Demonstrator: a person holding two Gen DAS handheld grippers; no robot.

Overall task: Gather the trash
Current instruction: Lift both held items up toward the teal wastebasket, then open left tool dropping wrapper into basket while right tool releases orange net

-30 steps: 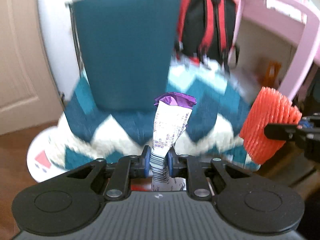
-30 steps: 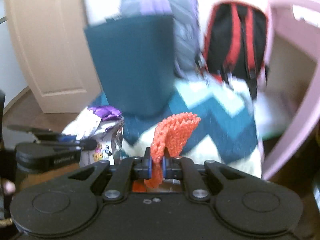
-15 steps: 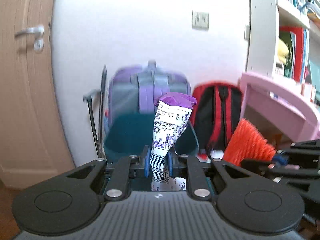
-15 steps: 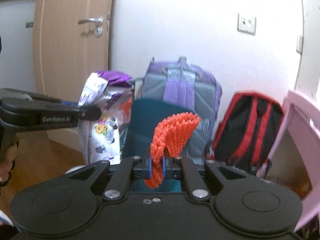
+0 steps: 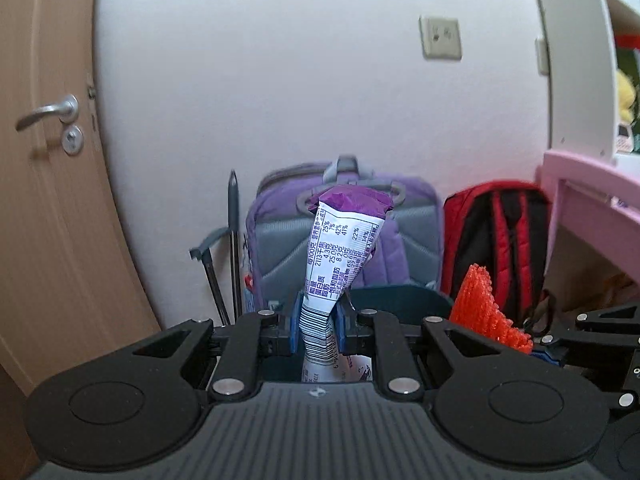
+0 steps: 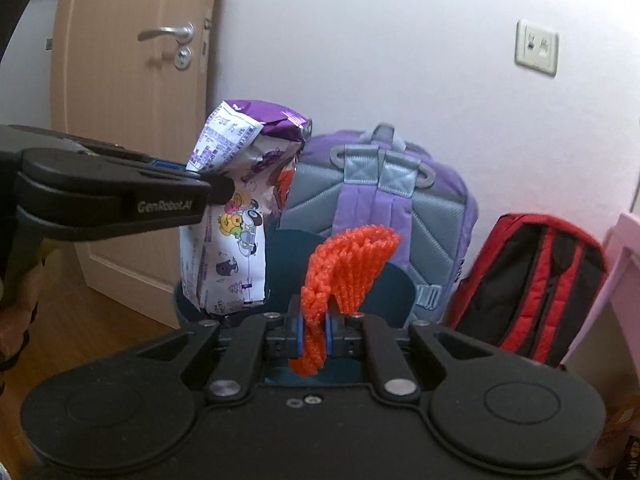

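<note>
Left gripper [image 5: 318, 328], jaws closed on a purple-and-white snack wrapper [image 5: 340, 248] standing upright between the pads. Right gripper [image 6: 312, 330], jaws closed on an orange foam net [image 6: 348, 260]. Both items are held above the teal bin [image 6: 392, 292], before a purple backpack [image 6: 420, 216] against the wall.

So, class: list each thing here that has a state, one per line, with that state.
Left gripper: shut on the snack wrapper.
Snack wrapper: crumpled, held upright.
Right gripper: shut on the orange foam net.
Orange foam net: pinched, fanned above the jaws.
Teal bin: open-topped.
Door: closed.
Purple backpack: upright against the wall.
</note>
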